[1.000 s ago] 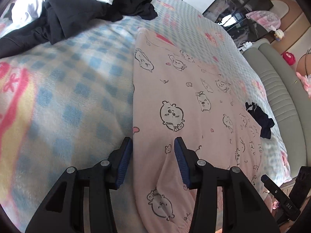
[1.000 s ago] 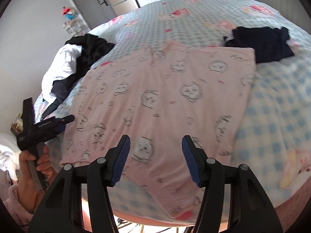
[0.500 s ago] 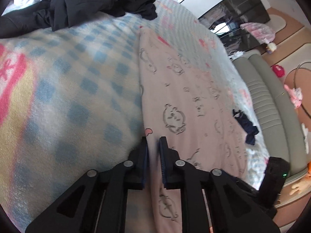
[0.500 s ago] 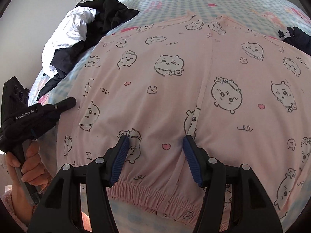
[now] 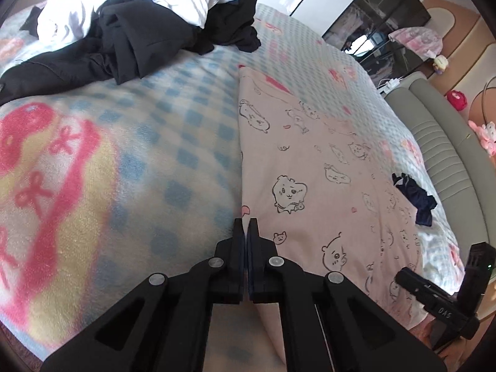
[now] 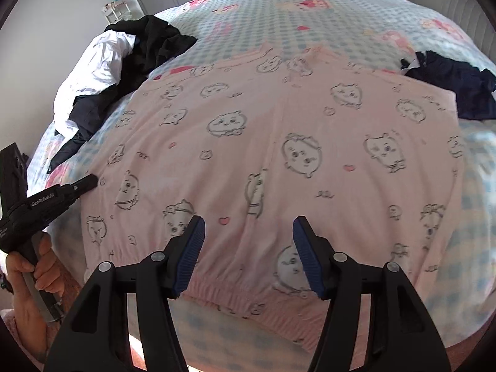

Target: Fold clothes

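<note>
- My left camera sits low at the pink pyjama's [image 5: 325, 167] side edge, looking along it toward the headboard [image 5: 449, 161].
- My right camera hovers close over its waistband, facing across.
- Both views share the pyjama and the dark clothes pile [image 6: 148, 46].

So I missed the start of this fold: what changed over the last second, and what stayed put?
The left gripper closed its jaws from wide open to shut at the side edge of the pink pajama pants, apparently pinching the fabric. The right gripper moved in close over the elastic waistband, its jaws open and opening slightly. The pants, the dark clothes pile and the navy garment stayed put.
</note>
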A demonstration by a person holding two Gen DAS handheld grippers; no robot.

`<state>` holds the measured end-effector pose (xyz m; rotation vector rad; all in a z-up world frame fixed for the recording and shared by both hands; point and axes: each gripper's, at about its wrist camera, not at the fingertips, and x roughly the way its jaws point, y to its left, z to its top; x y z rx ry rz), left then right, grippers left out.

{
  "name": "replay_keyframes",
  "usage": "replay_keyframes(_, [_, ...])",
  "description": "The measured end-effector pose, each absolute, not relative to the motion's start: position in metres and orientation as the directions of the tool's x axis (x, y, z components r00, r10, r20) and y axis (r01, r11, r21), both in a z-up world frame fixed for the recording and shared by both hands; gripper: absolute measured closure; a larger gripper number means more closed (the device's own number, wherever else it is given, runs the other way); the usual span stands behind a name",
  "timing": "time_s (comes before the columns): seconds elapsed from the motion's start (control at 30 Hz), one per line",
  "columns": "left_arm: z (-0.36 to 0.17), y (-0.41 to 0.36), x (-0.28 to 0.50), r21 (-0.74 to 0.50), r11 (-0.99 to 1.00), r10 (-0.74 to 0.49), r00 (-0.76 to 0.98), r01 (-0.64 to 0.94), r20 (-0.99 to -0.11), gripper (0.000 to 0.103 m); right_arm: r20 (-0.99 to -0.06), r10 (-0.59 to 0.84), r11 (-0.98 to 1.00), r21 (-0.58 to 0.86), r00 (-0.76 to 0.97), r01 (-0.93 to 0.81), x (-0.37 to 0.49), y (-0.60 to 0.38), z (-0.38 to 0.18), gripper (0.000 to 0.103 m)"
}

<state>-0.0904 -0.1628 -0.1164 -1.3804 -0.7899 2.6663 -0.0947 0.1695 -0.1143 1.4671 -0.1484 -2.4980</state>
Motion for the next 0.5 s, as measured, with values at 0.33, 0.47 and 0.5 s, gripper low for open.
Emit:
replay_keyframes(0.33, [-0.088,-0.128,-0.071,-0.478,-0.877,0.327,-0.685,0.036,-0.651,0.073,-0.851,-0.249,-0.968,0.227,-0.463,0.104,-0.088,0.189,-0.130,0.040])
replay_keyframes(0.47, [-0.115,-0.084,-0.082,-0.324,-0.946,0.268,-0.546,0.006,-0.794,0.070,-0.863,-0.229,-0.973,0.200,-0.450,0.113,-0.088,0.185,-0.136,0.040])
replay_keyframes(0.5, [-0.123,-0.082,-0.083,-0.279,-0.960,0.223,-0.520,0.030,-0.825,0.070,-0.871,-0.220,-0.976,0.189,-0.440,0.112,-0.088,0.185,-0.139,0.040])
